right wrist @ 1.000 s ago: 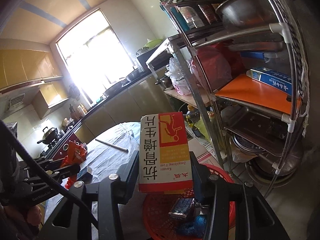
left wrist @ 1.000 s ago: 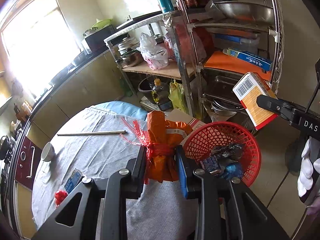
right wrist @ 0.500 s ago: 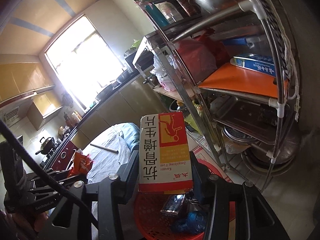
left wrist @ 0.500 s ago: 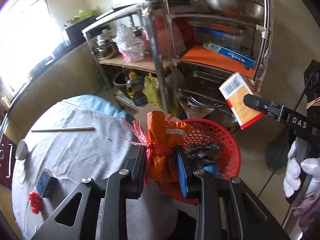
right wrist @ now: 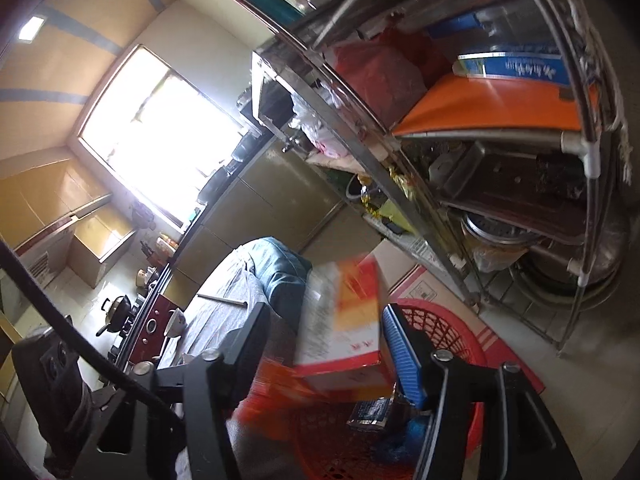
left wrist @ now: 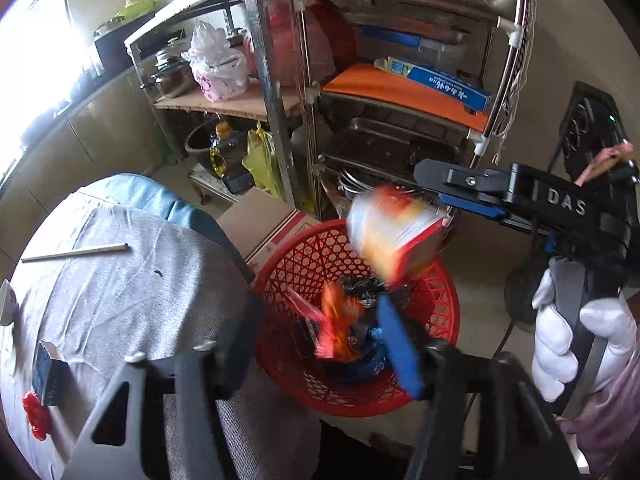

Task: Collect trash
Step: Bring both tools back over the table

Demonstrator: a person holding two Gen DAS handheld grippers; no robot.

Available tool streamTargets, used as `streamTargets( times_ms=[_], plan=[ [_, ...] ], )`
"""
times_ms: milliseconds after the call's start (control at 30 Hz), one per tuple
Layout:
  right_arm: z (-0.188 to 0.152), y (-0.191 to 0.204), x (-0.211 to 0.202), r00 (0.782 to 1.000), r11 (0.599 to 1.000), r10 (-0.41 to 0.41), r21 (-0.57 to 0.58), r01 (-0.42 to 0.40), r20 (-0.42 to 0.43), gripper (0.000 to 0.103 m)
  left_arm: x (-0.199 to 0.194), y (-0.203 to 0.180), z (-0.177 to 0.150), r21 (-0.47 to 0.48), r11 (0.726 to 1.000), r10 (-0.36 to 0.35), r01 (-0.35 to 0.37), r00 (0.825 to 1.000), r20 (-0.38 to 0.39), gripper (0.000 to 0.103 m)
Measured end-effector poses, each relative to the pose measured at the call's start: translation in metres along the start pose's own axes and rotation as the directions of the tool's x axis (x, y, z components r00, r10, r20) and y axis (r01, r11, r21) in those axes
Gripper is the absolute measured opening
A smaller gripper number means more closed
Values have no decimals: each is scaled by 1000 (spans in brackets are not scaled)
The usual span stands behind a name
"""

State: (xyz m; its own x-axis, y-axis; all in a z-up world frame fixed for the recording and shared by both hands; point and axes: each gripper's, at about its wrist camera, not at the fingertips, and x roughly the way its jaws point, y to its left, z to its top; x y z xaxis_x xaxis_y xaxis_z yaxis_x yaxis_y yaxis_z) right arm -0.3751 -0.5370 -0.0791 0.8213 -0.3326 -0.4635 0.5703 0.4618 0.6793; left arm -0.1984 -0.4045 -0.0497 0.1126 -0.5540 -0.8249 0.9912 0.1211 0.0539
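A red mesh basket (left wrist: 434,292) stands on the floor beside the grey-clothed table (left wrist: 120,292); it also shows in the right wrist view (right wrist: 452,332). My left gripper (left wrist: 320,340) is open above it, and the orange snack bag (left wrist: 340,324) is blurred, falling into the basket. My right gripper (right wrist: 324,344) is open, and the red and white carton (right wrist: 344,320) is blurred, dropping between its fingers toward the basket; the carton also shows in the left wrist view (left wrist: 394,232). Dark and blue wrappers (right wrist: 372,412) lie in the basket.
A steel shelf rack (left wrist: 400,92) with pots, bags and a blue box stands behind the basket. A cardboard box (left wrist: 260,220) lies by the rack. On the table lie a chopstick (left wrist: 76,252), a small blue carton (left wrist: 42,364) and a red scrap (left wrist: 36,420).
Both grippers moved over the basket and opened. The orange bag left my left gripper and the carton left my right gripper; both are falling.
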Motion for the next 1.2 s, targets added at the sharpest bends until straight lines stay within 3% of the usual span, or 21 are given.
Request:
streamTargets(
  times_ms=[367, 667, 833, 1000, 1200],
  plan=[
    [2, -16, 2, 999, 998, -49, 43, 49, -3, 63, -9, 46, -29, -125, 992, 12, -17, 999, -43, 64],
    [-3, 23, 2, 1000, 999, -24, -28, 24, -18, 63, -47, 84, -77, -228, 968, 97, -102, 995, -32, 68],
    [-13, 57, 4, 999, 996, 0, -95, -4, -42, 63, -71, 100, -120, -286, 946, 149, -153, 988, -35, 68],
    [-25, 90, 11, 997, 988, 15, -155, -27, -80, 63, -95, 125, -170, -370, 905, 205, -211, 977, -56, 68],
    [-44, 135, 27, 990, 969, 34, -237, -66, -138, 63, -129, 160, -223, -460, 818, 341, -346, 935, -97, 68]
  ],
)
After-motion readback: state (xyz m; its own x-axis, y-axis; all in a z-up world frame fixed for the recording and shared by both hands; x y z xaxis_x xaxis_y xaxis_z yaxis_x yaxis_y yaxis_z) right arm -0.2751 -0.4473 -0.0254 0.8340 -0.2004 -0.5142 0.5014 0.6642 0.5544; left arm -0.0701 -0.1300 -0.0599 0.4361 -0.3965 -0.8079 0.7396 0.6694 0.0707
